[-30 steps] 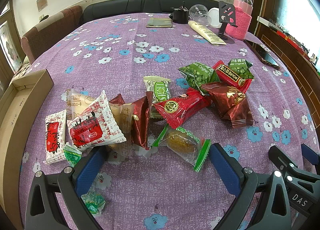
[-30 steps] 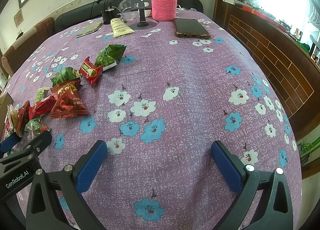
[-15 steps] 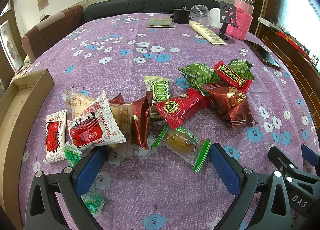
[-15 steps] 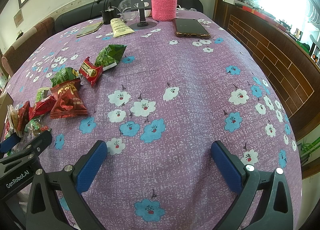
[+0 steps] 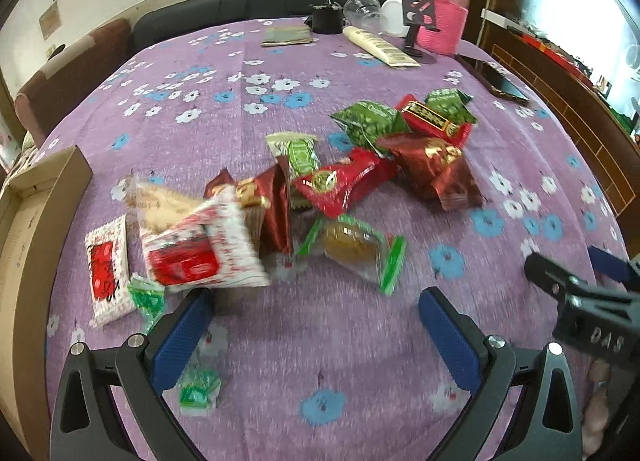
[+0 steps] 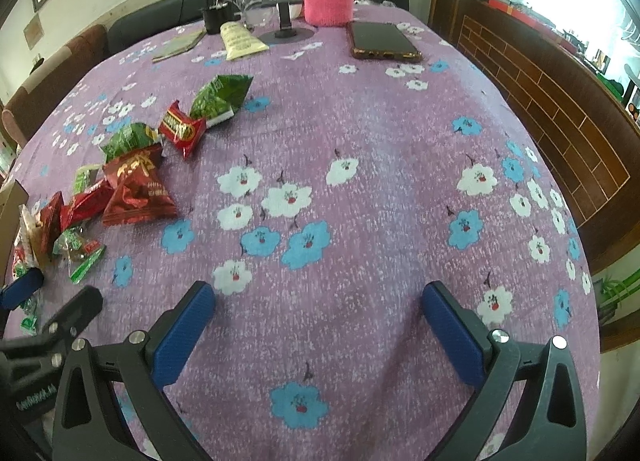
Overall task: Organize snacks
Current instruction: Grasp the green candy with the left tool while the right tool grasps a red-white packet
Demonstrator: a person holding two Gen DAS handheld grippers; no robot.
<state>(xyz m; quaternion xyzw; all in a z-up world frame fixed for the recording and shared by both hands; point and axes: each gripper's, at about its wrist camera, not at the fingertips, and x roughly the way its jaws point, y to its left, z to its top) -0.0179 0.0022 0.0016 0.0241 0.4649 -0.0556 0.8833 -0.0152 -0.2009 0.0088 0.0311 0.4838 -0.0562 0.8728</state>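
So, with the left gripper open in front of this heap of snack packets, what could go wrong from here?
1. The packets overlap: the white-and-red printed packet leans on the dark red foil packet, so the open left gripper may drag or lift two together.
2. The small green candy lies beside its left finger and may be pushed along or missed.
3. The brown cardboard box sits at the purple flowered tablecloth's left edge; a nudge might shift it.

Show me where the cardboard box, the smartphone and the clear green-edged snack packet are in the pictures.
cardboard box (image 5: 24, 245), left wrist view, on its inner wall.
smartphone (image 6: 382, 40), right wrist view, on the middle of its screen.
clear green-edged snack packet (image 5: 352, 247), left wrist view, on the brown snack inside.
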